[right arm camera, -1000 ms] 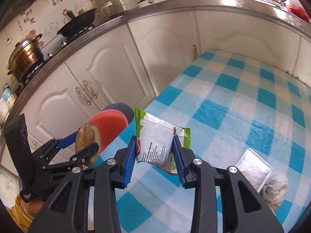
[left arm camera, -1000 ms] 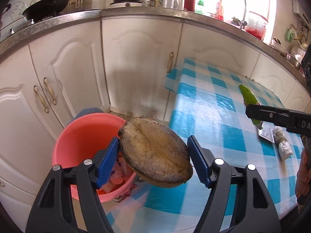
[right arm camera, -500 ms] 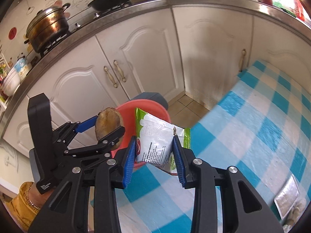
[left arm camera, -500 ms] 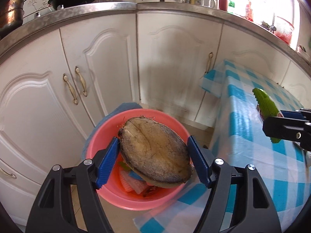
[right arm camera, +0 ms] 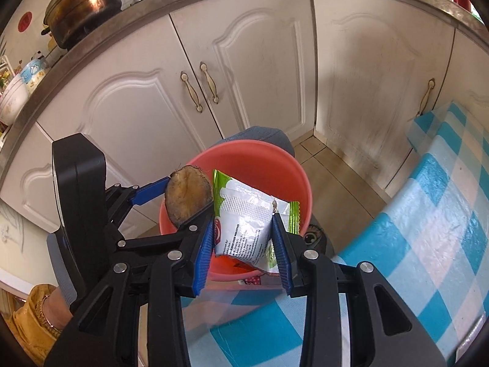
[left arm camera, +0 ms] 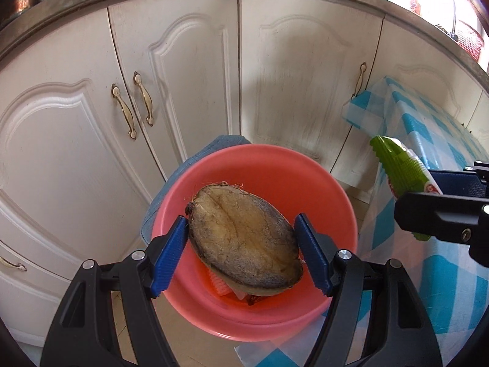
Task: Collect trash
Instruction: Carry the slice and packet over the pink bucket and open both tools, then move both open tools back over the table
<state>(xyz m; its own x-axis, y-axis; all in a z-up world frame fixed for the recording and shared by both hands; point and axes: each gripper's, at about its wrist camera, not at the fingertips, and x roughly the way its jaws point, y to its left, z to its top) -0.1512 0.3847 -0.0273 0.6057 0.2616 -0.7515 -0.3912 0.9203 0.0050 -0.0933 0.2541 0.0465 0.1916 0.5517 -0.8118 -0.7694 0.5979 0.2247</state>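
Pinching a brown husk (left arm camera: 244, 241), left gripper (left arm camera: 243, 255) above red bucket (left arm camera: 305, 171); right gripper (right arm camera: 241, 244) clamping wrapper (right arm camera: 244, 226).

Basin (left arm camera: 305, 171): on floor, before cabinets (left arm camera: 183, 76); table (left arm camera: 443, 275) at 3 o'clock; husk (left arm camera: 244, 238) above; wrapper (right arm camera: 244, 226) at 3 o'clock of husk.

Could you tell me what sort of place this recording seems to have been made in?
Most likely a home kitchen: white cabinet doors run under a metal-edged counter, a lidded cooking pot sits on a stove, and a table with a blue checked cloth stands beside a pink bucket used for trash.
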